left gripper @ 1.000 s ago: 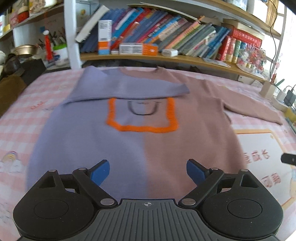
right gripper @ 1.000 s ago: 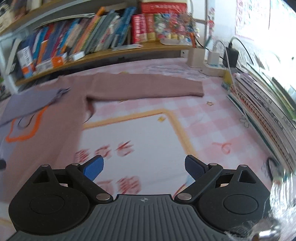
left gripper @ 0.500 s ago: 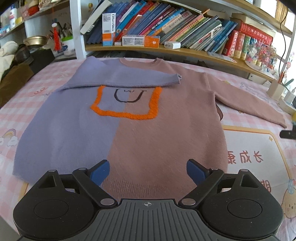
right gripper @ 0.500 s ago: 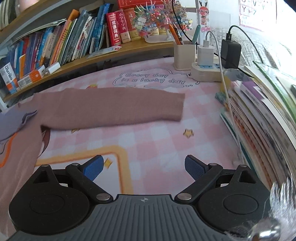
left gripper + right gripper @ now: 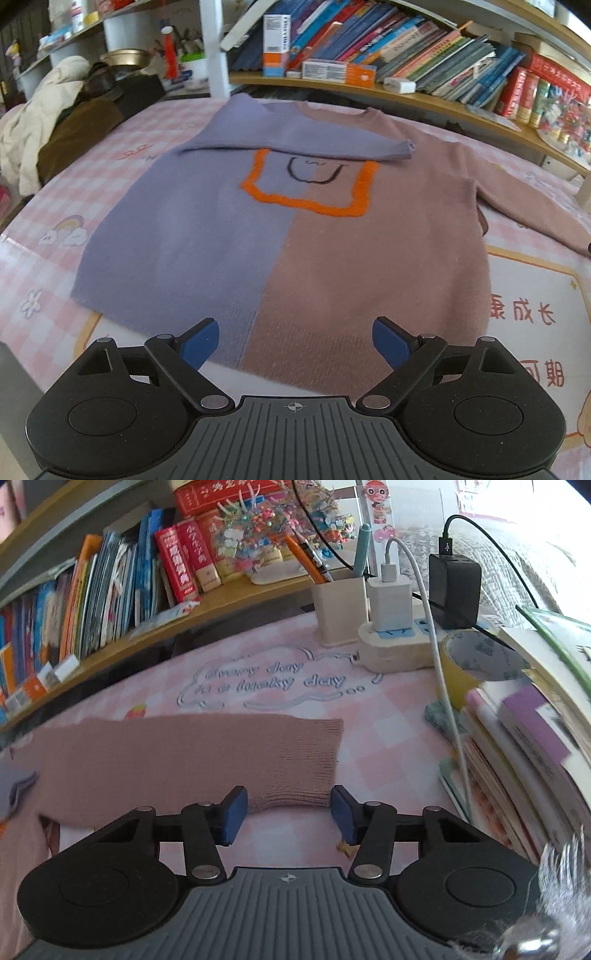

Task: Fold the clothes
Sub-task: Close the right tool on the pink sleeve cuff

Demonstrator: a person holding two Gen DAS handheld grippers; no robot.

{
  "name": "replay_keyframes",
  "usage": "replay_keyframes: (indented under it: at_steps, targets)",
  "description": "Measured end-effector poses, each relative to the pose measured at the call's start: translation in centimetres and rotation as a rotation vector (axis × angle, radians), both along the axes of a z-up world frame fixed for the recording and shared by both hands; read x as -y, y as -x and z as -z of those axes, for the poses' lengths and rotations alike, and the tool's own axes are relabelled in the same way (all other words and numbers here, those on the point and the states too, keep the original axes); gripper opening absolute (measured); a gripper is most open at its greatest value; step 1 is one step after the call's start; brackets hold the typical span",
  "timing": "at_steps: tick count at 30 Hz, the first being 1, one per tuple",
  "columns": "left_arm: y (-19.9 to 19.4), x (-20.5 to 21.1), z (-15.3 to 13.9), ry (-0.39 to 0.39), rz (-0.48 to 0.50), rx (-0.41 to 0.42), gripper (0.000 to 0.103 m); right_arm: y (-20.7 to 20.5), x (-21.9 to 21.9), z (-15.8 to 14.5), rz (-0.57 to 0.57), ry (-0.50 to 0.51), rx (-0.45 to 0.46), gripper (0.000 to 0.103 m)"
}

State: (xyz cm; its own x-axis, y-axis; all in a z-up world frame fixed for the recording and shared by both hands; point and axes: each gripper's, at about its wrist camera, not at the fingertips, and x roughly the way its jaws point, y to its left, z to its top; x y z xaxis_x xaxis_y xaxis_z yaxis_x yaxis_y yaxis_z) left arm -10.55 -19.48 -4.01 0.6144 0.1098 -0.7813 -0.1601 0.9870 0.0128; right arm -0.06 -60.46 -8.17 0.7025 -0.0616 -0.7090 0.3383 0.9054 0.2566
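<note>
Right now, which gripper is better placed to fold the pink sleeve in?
Right. The right gripper has just been closing around the pink sleeve, its cuff between the jaws. The left gripper hangs open over the sweater's hem, away from that sleeve.

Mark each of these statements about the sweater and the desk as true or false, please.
1. The purple sleeve lies folded across the sweater's chest. True.
2. The pink sleeve is also folded over the chest. False: it lies stretched out on the pink mat.
3. The left hand-held gripper grips the hem. False: its jaws stand wide open and hold nothing.
4. The right hand-held gripper has just been closing, with the pink cuff at its open jaws. True.
5. A pen holder stands beside a power strip. True.
</note>
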Motion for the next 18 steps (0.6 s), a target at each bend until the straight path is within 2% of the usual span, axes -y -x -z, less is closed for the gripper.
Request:
replay_keyframes:
  at_steps: [9, 18]
  targets:
    - [0.2, -0.1, -0.3, -0.015, -0.019, -0.008, 0.093, -1.4, -2.1, 0.4, -0.105, -0.251, 0.058, 0.048]
    - [0.3, -0.6, -0.3, -0.013, -0.043, -0.004, 0.093, -1.7, 0.9, 0.4, 0.030, -0.194, 0.053, 0.043]
